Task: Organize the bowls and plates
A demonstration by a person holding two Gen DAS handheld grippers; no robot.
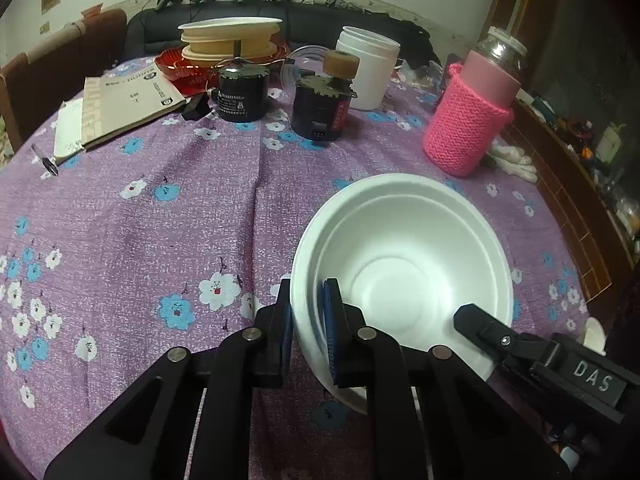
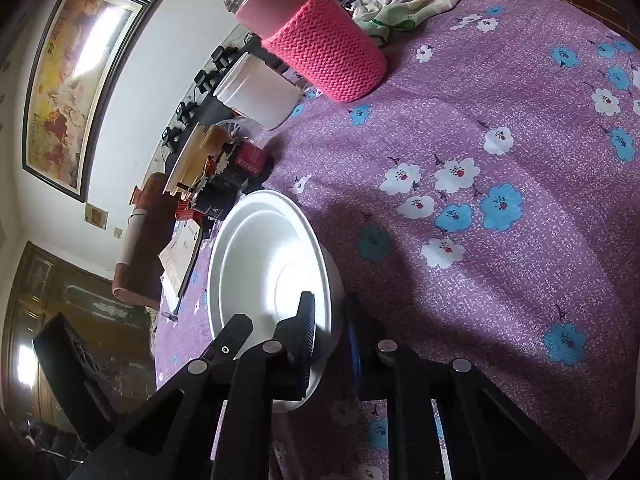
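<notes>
A white foam bowl [image 1: 400, 256] sits on the purple flowered tablecloth [image 1: 140, 220], with a second rim line inside it. My left gripper [image 1: 308, 320] is shut on its near left rim, one pad outside and one inside. From the opposite side, my right gripper [image 2: 330, 320] is shut on the wall of the same bowl [image 2: 260, 260]. One right finger [image 1: 472, 318] shows inside the bowl in the left wrist view. At the table's far side stands a stack of tan dishes [image 1: 230, 40] with a white plate on top.
Two black motors [image 1: 240, 96] [image 1: 320, 116], a white jar [image 1: 368, 68] and a bottle in a pink knitted sleeve [image 1: 468, 124] stand beyond the bowl. A booklet [image 1: 128, 104] and pen [image 1: 48, 160] lie far left; white gloves [image 1: 514, 162] lie at the right edge.
</notes>
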